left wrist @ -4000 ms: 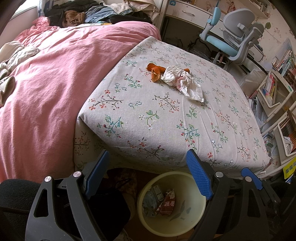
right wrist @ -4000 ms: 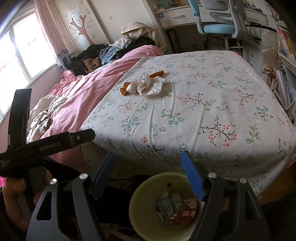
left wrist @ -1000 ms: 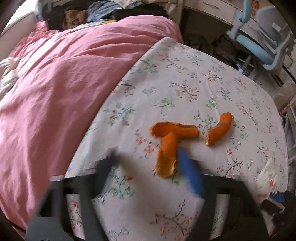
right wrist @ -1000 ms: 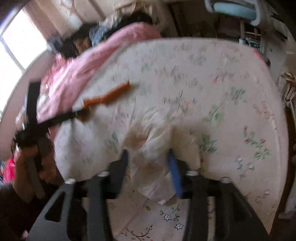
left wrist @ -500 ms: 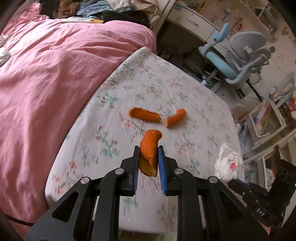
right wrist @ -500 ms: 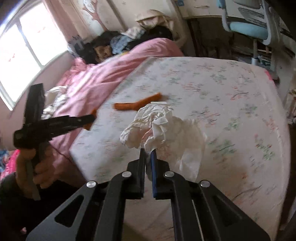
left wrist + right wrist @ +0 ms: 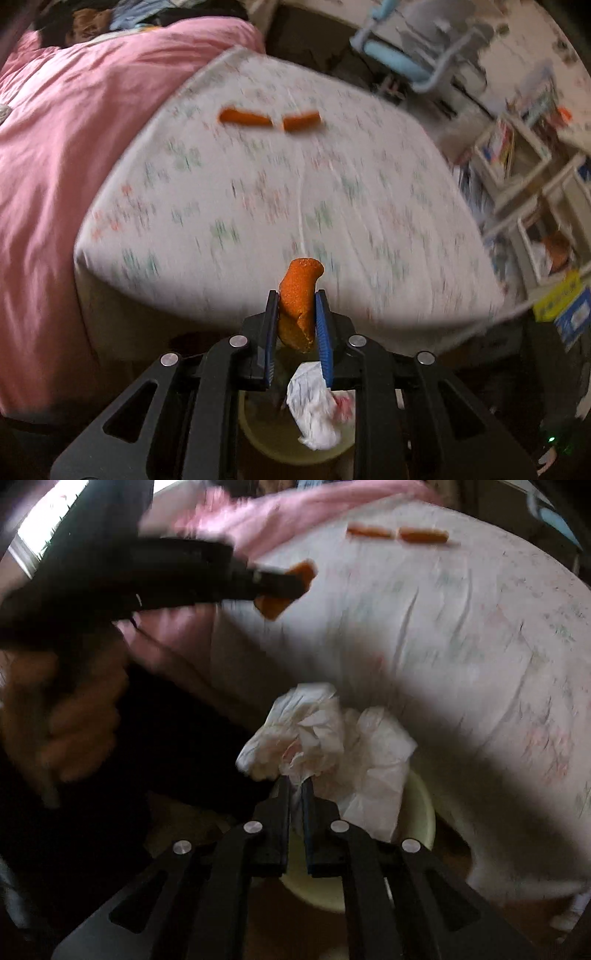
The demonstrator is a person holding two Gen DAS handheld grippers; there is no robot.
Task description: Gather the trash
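Observation:
My left gripper (image 7: pixel 296 299) is shut on an orange peel piece (image 7: pixel 298 295), held off the foot of the bed above the pale yellow bin (image 7: pixel 258 435). My right gripper (image 7: pixel 295 781) is shut on a crumpled white tissue (image 7: pixel 325 746), held over the same bin (image 7: pixel 421 812). The tissue (image 7: pixel 314 410) shows below the left gripper in the left wrist view. The left gripper (image 7: pixel 291 579) with its peel (image 7: pixel 273 605) shows at upper left in the right wrist view. Two more orange peel pieces (image 7: pixel 243 117) (image 7: pixel 301 121) lie on the floral bedsheet (image 7: pixel 332 192).
A pink duvet (image 7: pixel 66 129) covers the bed's left side. A blue-grey desk chair (image 7: pixel 417 40) and a desk stand beyond the bed. Shelves with books (image 7: pixel 517 155) stand at the right. Both views are motion-blurred.
Both grippers have pulled back from the bed to the bin at its foot, carrying the peel and the tissue. Two peel pieces stay on the sheet.

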